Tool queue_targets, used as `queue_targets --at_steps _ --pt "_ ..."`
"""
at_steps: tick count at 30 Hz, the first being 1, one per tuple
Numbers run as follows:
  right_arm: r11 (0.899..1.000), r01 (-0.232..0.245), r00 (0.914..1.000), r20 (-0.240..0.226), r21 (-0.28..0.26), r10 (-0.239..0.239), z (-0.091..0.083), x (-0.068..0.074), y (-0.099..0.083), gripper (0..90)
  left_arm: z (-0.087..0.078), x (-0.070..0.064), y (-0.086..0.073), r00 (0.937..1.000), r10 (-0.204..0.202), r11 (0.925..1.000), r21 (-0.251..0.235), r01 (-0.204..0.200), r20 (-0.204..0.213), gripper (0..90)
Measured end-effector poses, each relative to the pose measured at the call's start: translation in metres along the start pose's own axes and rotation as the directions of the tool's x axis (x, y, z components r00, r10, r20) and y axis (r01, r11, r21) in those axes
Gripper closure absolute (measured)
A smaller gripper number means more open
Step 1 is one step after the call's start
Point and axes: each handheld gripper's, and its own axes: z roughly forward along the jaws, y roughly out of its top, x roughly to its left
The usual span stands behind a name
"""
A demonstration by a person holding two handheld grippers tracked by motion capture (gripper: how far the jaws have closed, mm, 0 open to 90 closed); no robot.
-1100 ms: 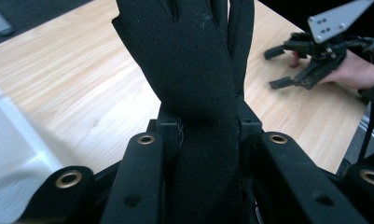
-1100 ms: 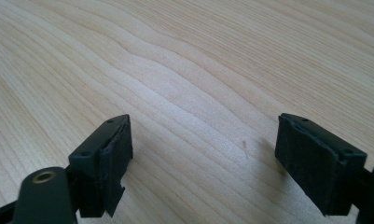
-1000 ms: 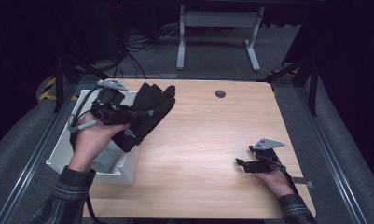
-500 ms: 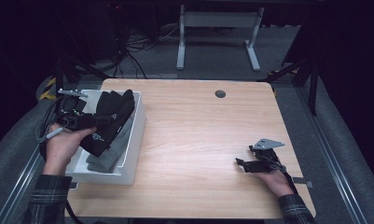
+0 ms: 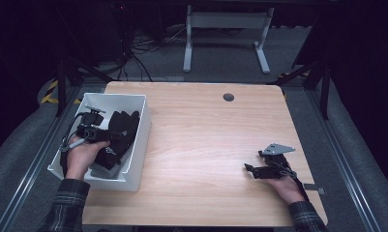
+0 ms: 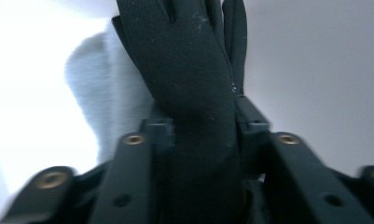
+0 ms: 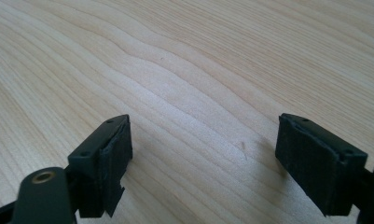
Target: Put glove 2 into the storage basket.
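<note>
A black glove hangs inside the white bin at the table's left edge. My left gripper is shut on it, held over the bin by a hand. In the left gripper view the glove is pinched between both jaws, its fingers pointing up against the bin's pale wall. My right gripper rests low at the front right of the wooden table, open. The right gripper view has its two pads wide apart over bare wood, with nothing between them.
The bin stands at the table's left side, partly over the edge. A dark round grommet sits near the far edge. Beyond the table are a white desk frame and cables on the floor.
My left gripper has carried the black glove leftward from above the table and lowered it into the white bin. The right gripper has stayed still.
</note>
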Motion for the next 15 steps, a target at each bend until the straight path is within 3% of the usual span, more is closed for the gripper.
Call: queue_targets --at_steps 3,7,10,15 --pt "1.0 -0.001 1.0 0.001 0.0 0.001 0.0 0.0 0.0 19.4 -0.005 0.001 0.002 0.9993 -0.008 0.9997 -0.021 0.007 -0.036 39.6" --pt "1.0 -0.002 1.0 0.002 0.0 0.002 0.0 0.0 0.0 19.4 -0.014 -0.001 0.004 0.9984 -0.01 0.9981 -0.061 0.007 -0.056 32.1" --pt "1.0 -0.002 1.0 0.002 -0.001 0.002 0.0 0.0 0.0 19.4 -0.026 -0.011 0.009 0.9992 0.023 0.9931 -0.114 -0.027 -0.031 30.7" --pt "1.0 -0.002 1.0 0.002 -0.001 0.002 0.0 0.0 0.0 19.4 -0.035 -0.027 0.015 0.998 0.062 0.9859 -0.157 -0.059 0.011 29.3"
